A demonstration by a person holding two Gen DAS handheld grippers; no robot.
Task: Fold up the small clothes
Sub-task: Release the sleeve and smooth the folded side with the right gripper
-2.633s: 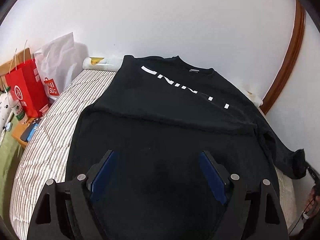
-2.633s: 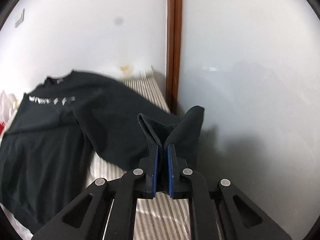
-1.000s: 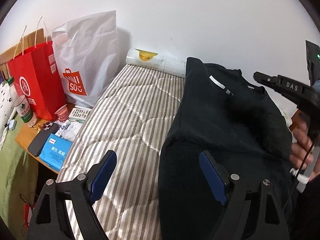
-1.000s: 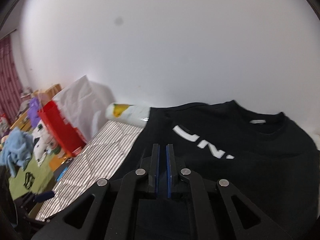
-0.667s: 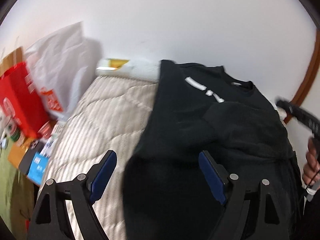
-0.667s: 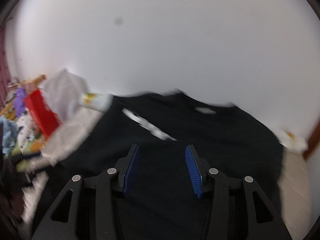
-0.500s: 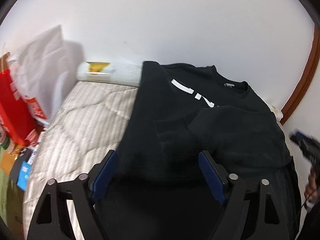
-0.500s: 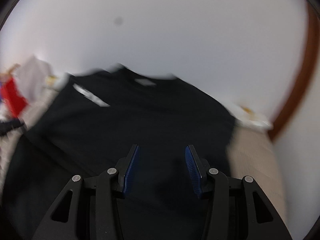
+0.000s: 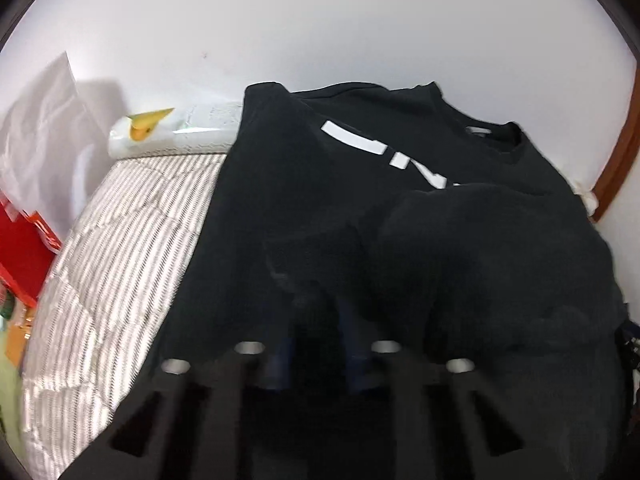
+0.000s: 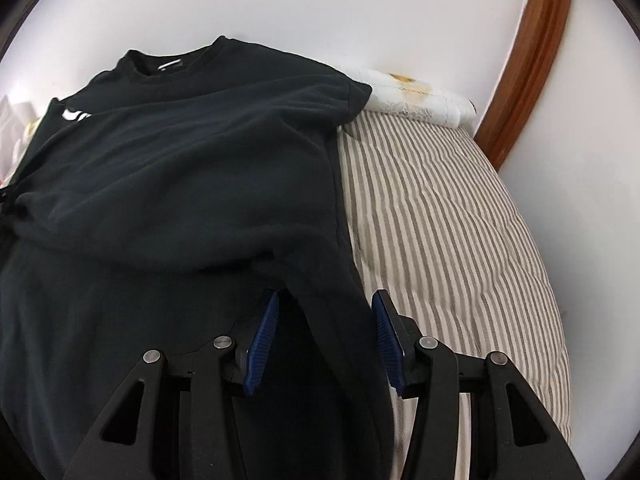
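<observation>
A black sweatshirt (image 9: 304,208) with white letters lies on the striped mattress (image 9: 120,232), its sleeves folded across the chest. In the right wrist view the sweatshirt (image 10: 180,168) has its right sleeve folded over the body. My left gripper (image 9: 316,344) is low over the lower body of the shirt; its blue pads stand close together and are blurred, with dark cloth between them. My right gripper (image 10: 324,320) is open, its blue pads astride the shirt's right side edge.
A white rolled bundle (image 9: 172,132) lies at the bed's head by the wall. A white bag (image 9: 40,128) and a red bag (image 9: 20,256) stand left of the bed. A wooden frame (image 10: 524,56) rises at the right. Bare mattress (image 10: 448,216) lies right of the shirt.
The right gripper let go of the sleeve it carried across the shirt and swung back to the shirt's right edge. The left gripper's pads have come much closer together on the lower cloth.
</observation>
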